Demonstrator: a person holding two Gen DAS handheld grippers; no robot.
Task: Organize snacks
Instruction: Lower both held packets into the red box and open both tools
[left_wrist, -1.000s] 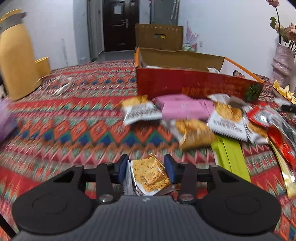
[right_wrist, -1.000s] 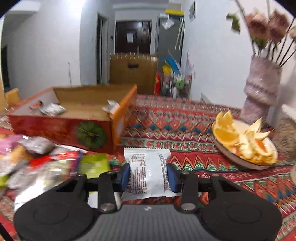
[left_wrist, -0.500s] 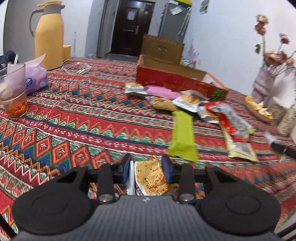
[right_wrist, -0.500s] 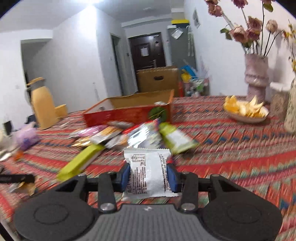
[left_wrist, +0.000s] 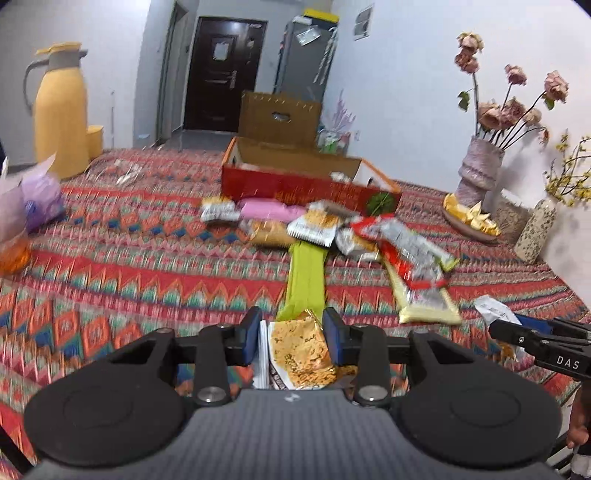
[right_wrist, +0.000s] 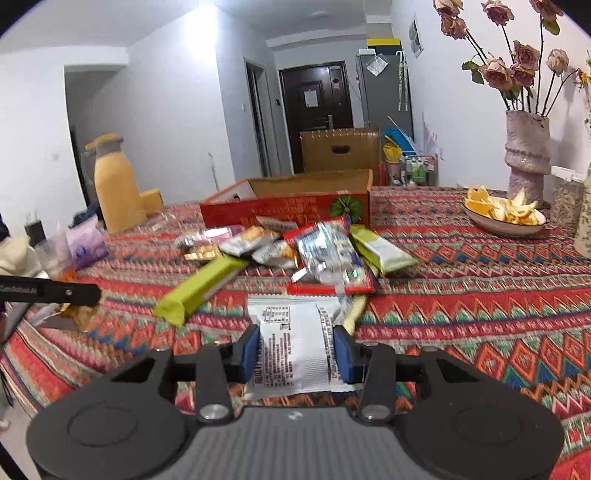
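Note:
My left gripper (left_wrist: 291, 334) is shut on a small cracker packet (left_wrist: 301, 352) with a golden picture, held above the near part of the table. My right gripper (right_wrist: 297, 347) is shut on a white snack packet (right_wrist: 291, 343) with black print, also held near the table's front. The right gripper shows at the right edge of the left wrist view (left_wrist: 535, 338). A pile of snack packets (left_wrist: 325, 229) lies in front of an open red cardboard box (left_wrist: 306, 186). A long green bar (left_wrist: 306, 280) lies nearest my left gripper.
A yellow thermos jug (left_wrist: 59, 110) and a purple tissue pack (left_wrist: 38, 201) stand at the left. A plate of orange peel (right_wrist: 504, 212) and a vase of dried roses (right_wrist: 526, 155) stand at the right. A glass (left_wrist: 13, 251) sits at the left edge.
Both grippers have pulled back from the red box toward the table's front, each still holding its packet. The snack pile and box now look farther away.

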